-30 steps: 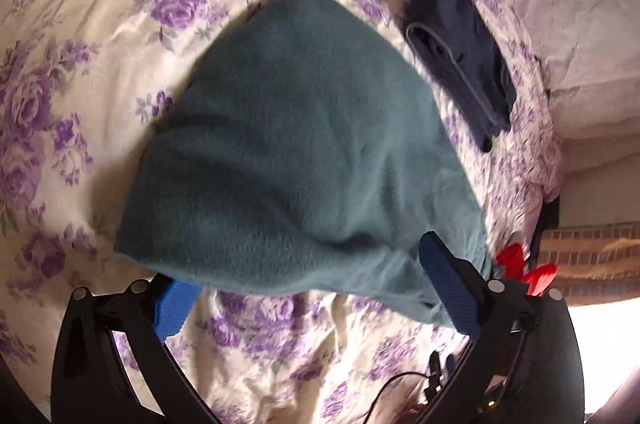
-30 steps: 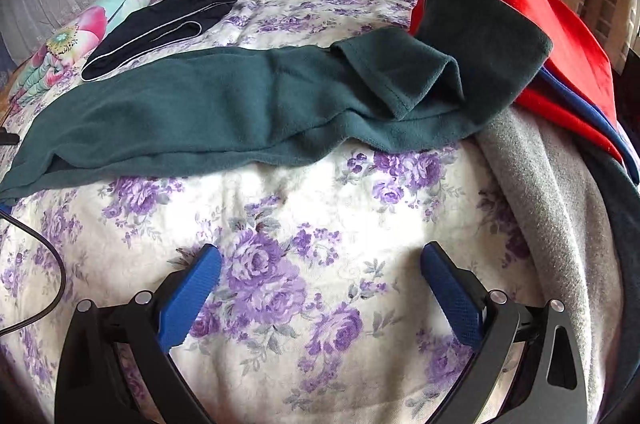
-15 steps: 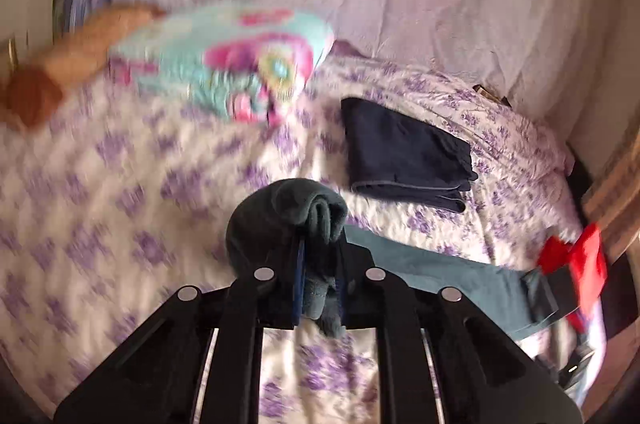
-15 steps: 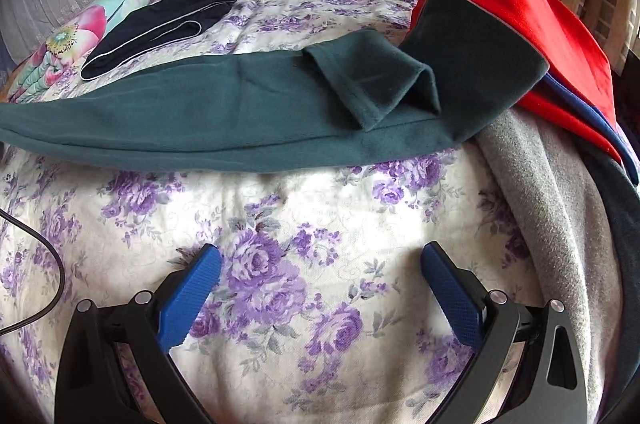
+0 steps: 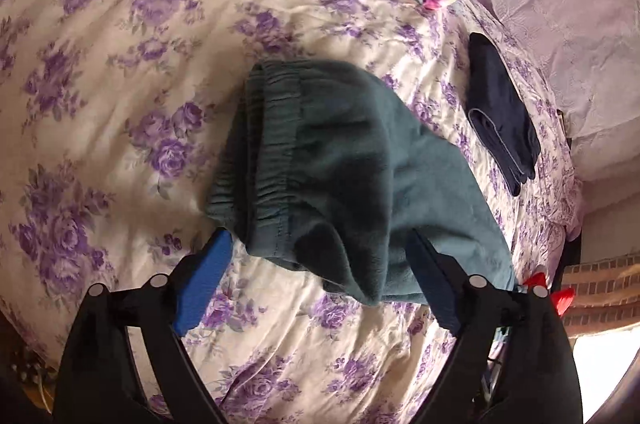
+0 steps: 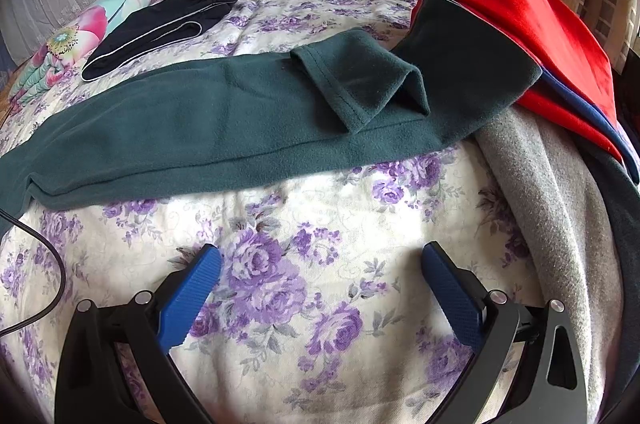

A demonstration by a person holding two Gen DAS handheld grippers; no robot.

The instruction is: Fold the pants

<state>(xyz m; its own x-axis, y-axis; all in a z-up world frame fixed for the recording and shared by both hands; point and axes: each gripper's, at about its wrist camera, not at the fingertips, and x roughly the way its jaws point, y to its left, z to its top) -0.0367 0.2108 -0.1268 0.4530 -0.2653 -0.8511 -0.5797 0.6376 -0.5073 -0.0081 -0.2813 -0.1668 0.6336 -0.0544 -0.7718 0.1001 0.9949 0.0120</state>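
So the green pants [image 5: 344, 176] are lying on the bed [image 5: 120, 104], sitting pretty much dead centre in the left wrist view with the elastic waistband bunched up toward 10 o'clock and the rest trailing off toward 4 o'clock. The left gripper [image 5: 316, 264] is spread wide open, holding nothing, with the near edge of the pants lying between its blue pads.

In the right wrist view the pants [image 6: 224, 120] stretch across the bed [image 6: 304, 264] from 9 o'clock over to about 2 o'clock, and one leg end is flopped back on itself near the middle. The far end rests up against a pile at 2 o'clock: a red cloth [image 6: 532, 24] on top and a grey blanket [image 6: 552, 200] running down toward 4 o'clock. The right gripper [image 6: 320, 264] is wide open too, over the bare floral sheet at 6 o'clock, well short of the pants.

Other stuff: dark folded pants [image 6: 160, 28] up at 10 o'clock in the right view, with a colourful floral bundle [image 6: 76, 36] just beside them. A black cable [image 6: 44, 252] loops in at 8 o'clock.
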